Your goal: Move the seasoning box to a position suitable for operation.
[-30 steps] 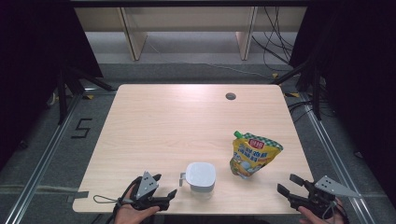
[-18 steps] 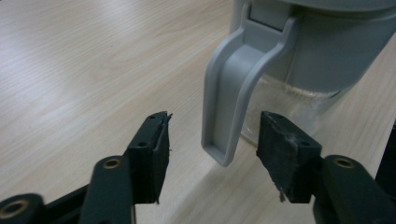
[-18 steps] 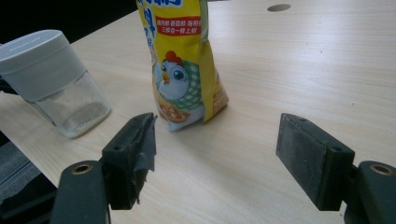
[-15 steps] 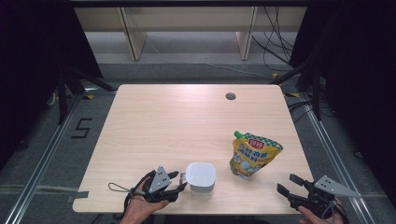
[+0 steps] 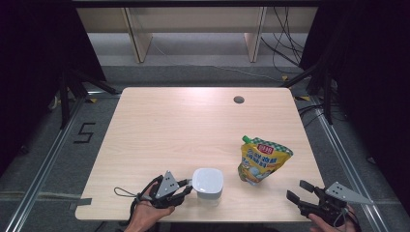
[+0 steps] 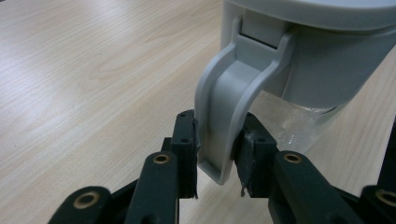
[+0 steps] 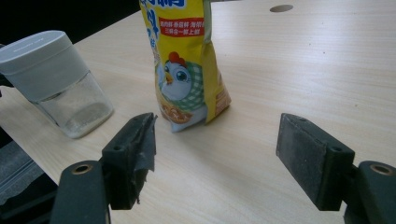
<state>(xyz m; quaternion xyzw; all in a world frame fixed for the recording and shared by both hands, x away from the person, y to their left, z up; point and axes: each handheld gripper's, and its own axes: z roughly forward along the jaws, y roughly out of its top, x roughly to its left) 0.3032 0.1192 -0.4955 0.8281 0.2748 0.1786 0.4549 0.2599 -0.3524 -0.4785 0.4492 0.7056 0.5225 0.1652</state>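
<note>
Your left tongs [image 6: 215, 154] have just been closing and now clamp the jar's [image 5: 208, 183] handle [image 6: 229, 107]. Keep the grip square on it. Right tongs [image 7: 215, 154] stand apart, pouch [image 7: 187, 60] just ahead on the desk [image 5: 183, 125].

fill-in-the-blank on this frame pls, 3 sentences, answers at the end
1. The left gripper has just been closing its fingers on the jar's grey ____.
2. The pouch standing right of the jar is mainly ____.
3. The right gripper has its fingers ____, nothing between them.

Missing words: handle; yellow; open
</note>
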